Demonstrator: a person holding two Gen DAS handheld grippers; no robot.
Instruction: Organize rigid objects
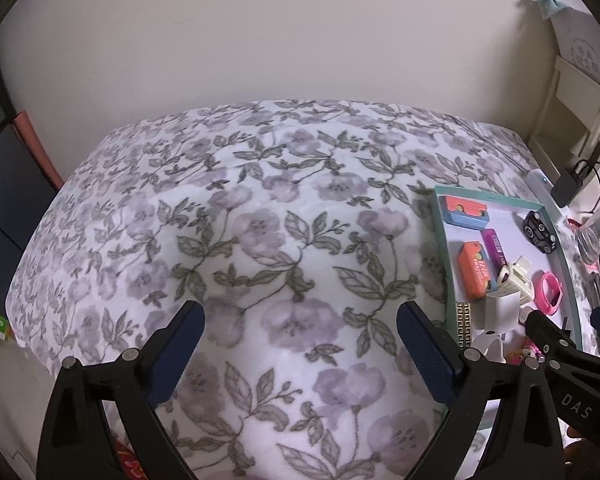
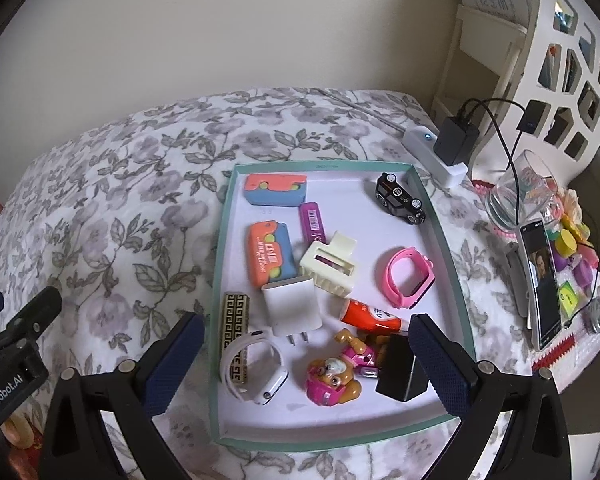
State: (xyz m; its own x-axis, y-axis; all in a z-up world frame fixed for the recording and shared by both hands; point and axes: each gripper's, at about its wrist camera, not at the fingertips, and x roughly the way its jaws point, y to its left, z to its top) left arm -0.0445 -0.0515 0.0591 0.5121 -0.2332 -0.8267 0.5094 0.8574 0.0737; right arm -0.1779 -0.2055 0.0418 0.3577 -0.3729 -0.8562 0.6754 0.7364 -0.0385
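A teal-rimmed box lid [image 2: 227, 240] lies on a floral bedspread and holds several small rigid objects: a white charger [image 2: 290, 306], a cream hair clip [image 2: 328, 266], a pink watch [image 2: 406, 276], a white watch [image 2: 256, 364], a pup toy [image 2: 334, 374], a black toy car [image 2: 400, 198] and a black block [image 2: 398, 366]. My right gripper [image 2: 306, 338] is open and empty, low over the lid's near end. My left gripper [image 1: 300, 322] is open and empty over bare bedspread, left of the lid [image 1: 440, 240].
A white power strip with a black adapter [image 2: 456, 138] lies behind the lid. A glass [image 2: 518, 192], a propped phone [image 2: 540, 280] and small colourful items crowd the right. A white shelf [image 2: 572, 60] stands at far right. A wall is behind the bed.
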